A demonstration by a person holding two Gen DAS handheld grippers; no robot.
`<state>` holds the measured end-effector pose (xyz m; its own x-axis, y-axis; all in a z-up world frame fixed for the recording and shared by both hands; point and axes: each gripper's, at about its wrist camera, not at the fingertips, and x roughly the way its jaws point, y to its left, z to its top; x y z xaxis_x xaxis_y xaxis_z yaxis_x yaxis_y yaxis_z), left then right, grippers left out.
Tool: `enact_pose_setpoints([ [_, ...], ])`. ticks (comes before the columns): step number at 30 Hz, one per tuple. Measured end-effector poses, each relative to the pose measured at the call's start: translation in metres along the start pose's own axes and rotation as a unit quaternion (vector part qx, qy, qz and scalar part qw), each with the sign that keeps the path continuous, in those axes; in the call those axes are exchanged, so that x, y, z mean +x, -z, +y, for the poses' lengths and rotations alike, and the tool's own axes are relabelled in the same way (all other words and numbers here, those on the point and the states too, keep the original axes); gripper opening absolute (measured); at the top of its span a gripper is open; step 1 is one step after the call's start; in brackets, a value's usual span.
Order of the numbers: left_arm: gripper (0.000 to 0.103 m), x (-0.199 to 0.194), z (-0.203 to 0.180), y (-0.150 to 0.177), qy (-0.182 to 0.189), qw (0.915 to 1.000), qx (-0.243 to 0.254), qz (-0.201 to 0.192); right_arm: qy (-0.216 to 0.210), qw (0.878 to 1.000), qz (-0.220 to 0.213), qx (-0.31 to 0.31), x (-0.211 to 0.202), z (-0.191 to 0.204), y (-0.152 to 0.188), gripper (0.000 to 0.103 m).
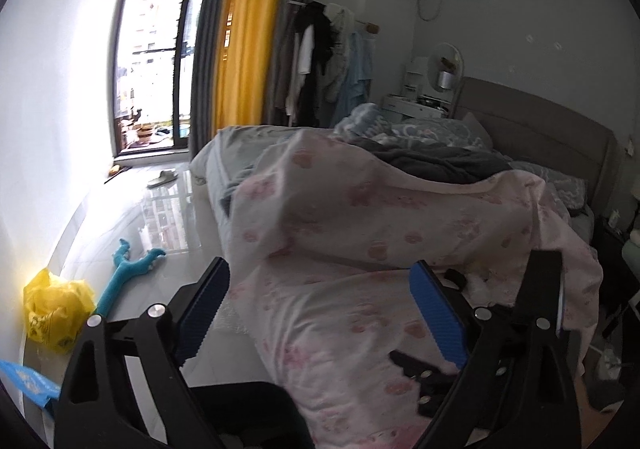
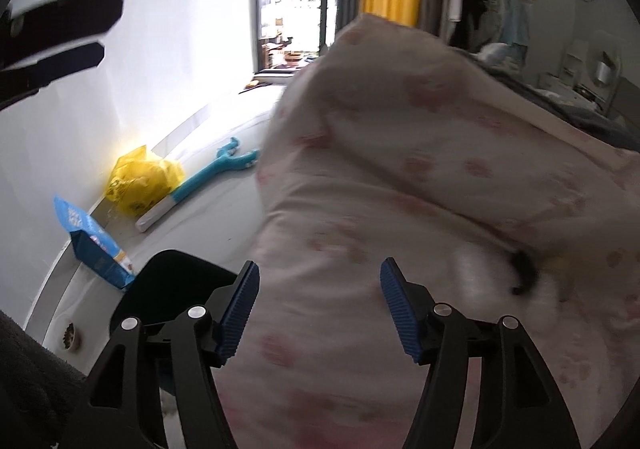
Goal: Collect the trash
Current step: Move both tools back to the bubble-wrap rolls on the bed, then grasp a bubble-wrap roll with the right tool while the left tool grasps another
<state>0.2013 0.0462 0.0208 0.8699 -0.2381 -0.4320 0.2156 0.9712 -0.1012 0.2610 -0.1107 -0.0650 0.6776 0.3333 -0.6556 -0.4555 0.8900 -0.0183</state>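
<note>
My left gripper (image 1: 320,265) is open, its blue pads wide apart with nothing between them, over a pink-patterned quilt (image 1: 360,217). My right gripper (image 2: 319,269) is also open and empty above the same quilt (image 2: 400,169). A small dark item (image 2: 524,269) lies in a fold of the quilt. On the floor by the wall are a crumpled yellow plastic bag (image 2: 140,181), a blue packet (image 2: 96,245) and a teal toy stick (image 2: 208,177). The yellow bag (image 1: 52,313) and the blue packet (image 1: 28,385) also show in the left wrist view. A black bin (image 2: 172,289) stands below the right gripper.
The bed (image 1: 540,137) fills the right side, piled with grey bedding. A glossy tiled floor (image 1: 168,217) runs toward a balcony door (image 1: 160,49) with a slipper (image 1: 162,177) near it. A small bowl (image 2: 72,337) sits on the floor. The left gripper's fingers (image 2: 68,15) show at upper left.
</note>
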Motion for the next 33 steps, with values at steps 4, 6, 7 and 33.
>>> enact_pose_setpoints([
  [4,0.094,0.019,-0.015,0.001,-0.004,0.9998,0.012,0.015,0.016,1.000,-0.006,0.023,-0.007,-0.034,0.006,0.066],
  [6,0.094,0.028,-0.020,0.002,0.005,0.9997,0.004,0.023,0.023,0.999,-0.006,0.039,-0.009,-0.052,0.010,0.066],
  [7,0.094,0.034,-0.024,0.003,0.009,0.9996,0.000,0.027,0.025,0.999,-0.006,0.046,-0.011,-0.060,0.012,0.067],
  [33,0.094,0.132,-0.094,0.030,0.053,0.9918,0.012,0.116,0.035,0.990,0.028,0.131,0.009,-0.176,0.045,0.062],
])
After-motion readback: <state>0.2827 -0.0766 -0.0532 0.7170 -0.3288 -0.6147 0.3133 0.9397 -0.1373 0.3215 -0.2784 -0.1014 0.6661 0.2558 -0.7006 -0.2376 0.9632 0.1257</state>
